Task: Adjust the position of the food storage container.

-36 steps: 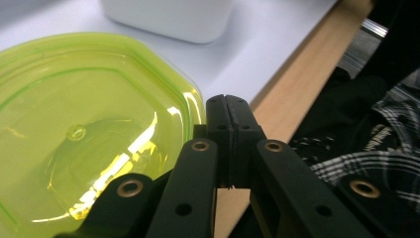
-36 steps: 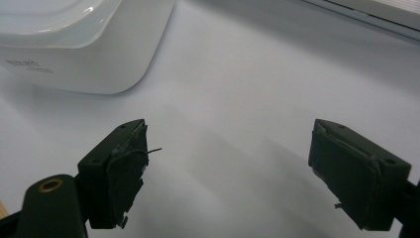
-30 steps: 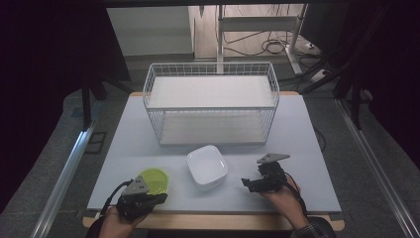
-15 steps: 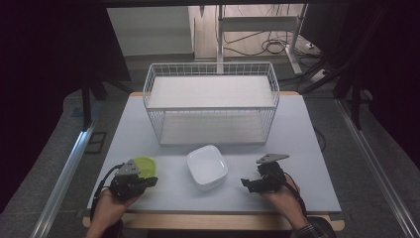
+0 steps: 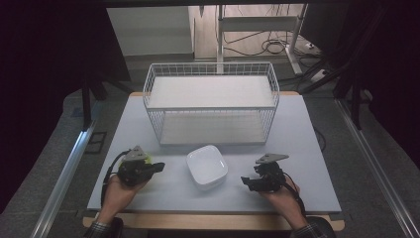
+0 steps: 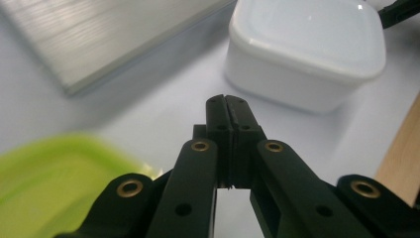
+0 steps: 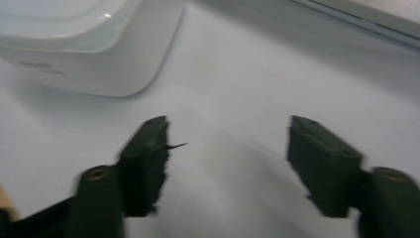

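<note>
A white square container (image 5: 207,166) sits upside down on the table between my two grippers; it also fills the upper right of the left gripper view (image 6: 307,49) and the upper left of the right gripper view (image 7: 74,44). My left gripper (image 5: 161,166) points at it from the left, jaws shut (image 6: 227,101), nothing showing between the tips. A green lid (image 6: 54,183) lies low beside that gripper, a sliver of it peeking out (image 5: 146,159); whether they touch I cannot tell. My right gripper (image 5: 245,181) is open (image 7: 228,131); its jaws have just been closing, with only bare table between them.
A white wire basket (image 5: 213,126) with an upper shelf stands at the back middle of the grey table (image 5: 297,148). Its base edge shows in both gripper views (image 6: 99,34) (image 7: 376,15). The wooden front edge (image 6: 401,163) runs close behind the hands.
The left gripper has moved away from the front edge, and the green lid has shifted along with it, now mostly hidden under it. The right hand has stayed in place.
</note>
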